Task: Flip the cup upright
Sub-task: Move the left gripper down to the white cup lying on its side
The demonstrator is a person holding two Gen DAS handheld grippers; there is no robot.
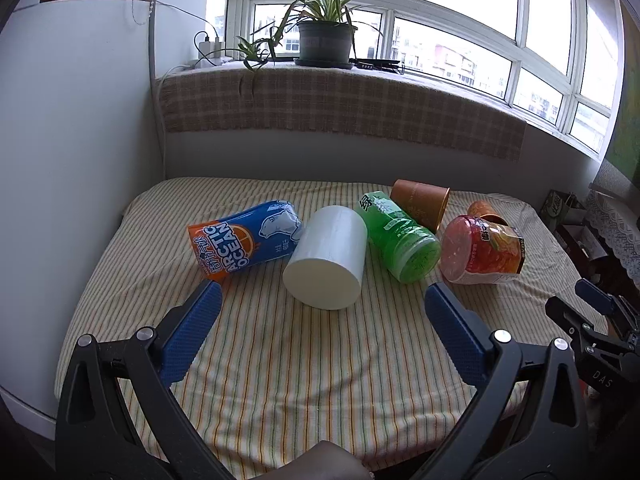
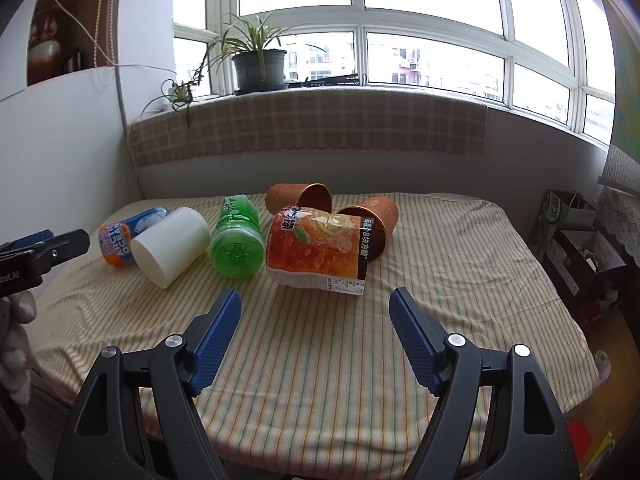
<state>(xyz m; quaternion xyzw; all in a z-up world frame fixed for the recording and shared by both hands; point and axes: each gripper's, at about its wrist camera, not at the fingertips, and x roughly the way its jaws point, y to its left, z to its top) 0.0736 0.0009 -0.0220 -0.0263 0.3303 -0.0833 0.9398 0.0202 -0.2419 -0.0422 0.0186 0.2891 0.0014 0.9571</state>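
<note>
Several cups lie on their sides on a striped cloth (image 1: 300, 360): a blue and orange Arctic Ocean cup (image 1: 244, 236) (image 2: 128, 232), a white cup (image 1: 328, 258) (image 2: 170, 246), a green cup (image 1: 400, 236) (image 2: 238, 238), a red-orange cup (image 1: 482, 250) (image 2: 316, 248), and two brown paper cups (image 1: 420, 202) (image 2: 372, 220). My left gripper (image 1: 322, 292) is open and empty, just in front of the white cup. My right gripper (image 2: 316, 300) is open and empty, just in front of the red-orange cup.
A plaid-covered window ledge (image 1: 340, 100) with a potted plant (image 1: 324, 36) runs behind the table. A white cabinet (image 1: 72, 140) stands at the left. Boxes and bags (image 2: 572, 240) sit at the right. The right gripper's tip shows in the left wrist view (image 1: 592, 312).
</note>
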